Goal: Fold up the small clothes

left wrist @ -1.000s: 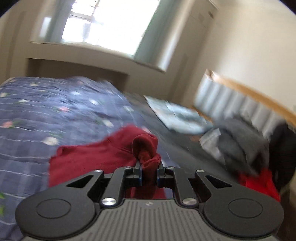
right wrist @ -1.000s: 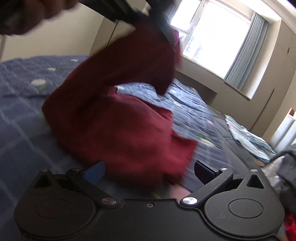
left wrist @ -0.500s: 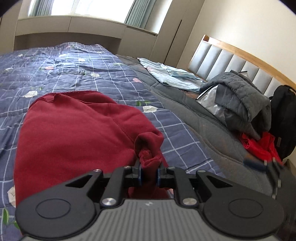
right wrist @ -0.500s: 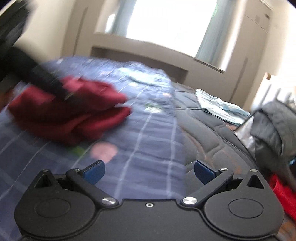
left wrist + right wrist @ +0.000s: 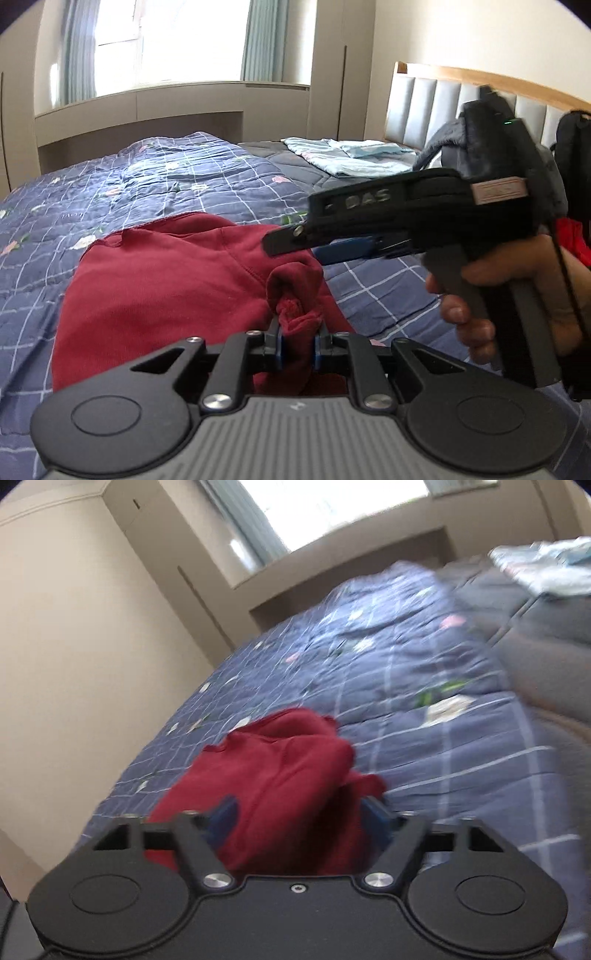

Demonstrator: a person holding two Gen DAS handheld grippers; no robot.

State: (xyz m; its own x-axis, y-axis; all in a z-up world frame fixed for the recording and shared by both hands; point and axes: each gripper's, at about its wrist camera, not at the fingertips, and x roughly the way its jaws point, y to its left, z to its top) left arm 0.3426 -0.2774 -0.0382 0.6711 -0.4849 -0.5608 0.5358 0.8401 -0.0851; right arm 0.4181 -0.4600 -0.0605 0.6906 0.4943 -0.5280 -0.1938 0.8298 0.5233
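A dark red garment lies partly folded on the blue checked quilt. My left gripper is shut on a bunched corner of it at the near edge. My right gripper reaches in from the right, just above the garment's right edge, held by a hand. In the right wrist view the red garment fills the space between the right gripper's blue pads, which stand apart; the view is blurred and I cannot tell whether they press the cloth.
A grey mattress strip runs along the quilt's right side with a light blue folded cloth on it. A grey jacket, a red cloth and a black bag lie by the padded headboard.
My right gripper swung back from the right and now sits low at the red garment, its pads closer together than before. My left gripper kept its hold on the corner.
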